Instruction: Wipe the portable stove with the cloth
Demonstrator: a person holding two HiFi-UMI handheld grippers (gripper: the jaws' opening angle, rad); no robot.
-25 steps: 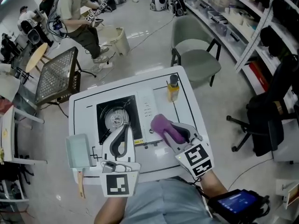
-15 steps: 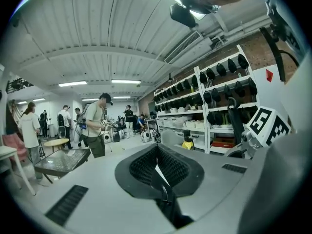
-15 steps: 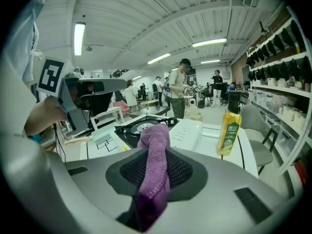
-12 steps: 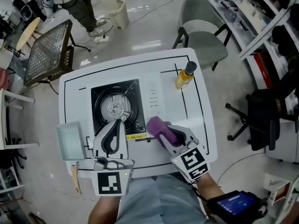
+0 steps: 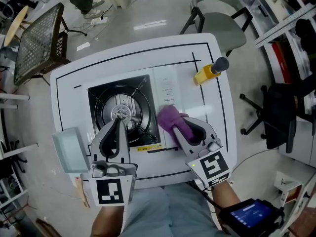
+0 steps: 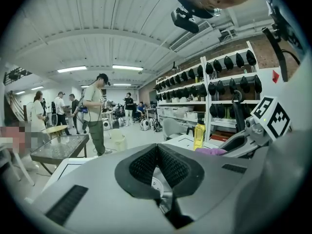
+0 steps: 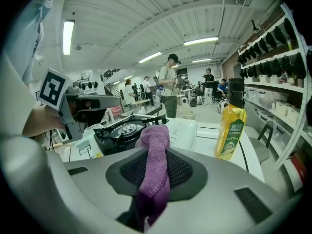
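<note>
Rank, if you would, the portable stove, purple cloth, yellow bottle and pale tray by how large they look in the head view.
1. portable stove
2. pale tray
3. purple cloth and yellow bottle: about alike, so unranked; the cloth is bunched, the bottle seen steeply from above.

A: Supporting surface?
B: White table (image 5: pixel 212 107), black lines ruled on its top.
A: Directly on it?
B: Portable stove (image 5: pixel 123 112) mid-table. Yellow bottle (image 5: pixel 210 72), dark cap, toward far right corner. Pale box (image 5: pixel 70 149) at near left edge.
</note>
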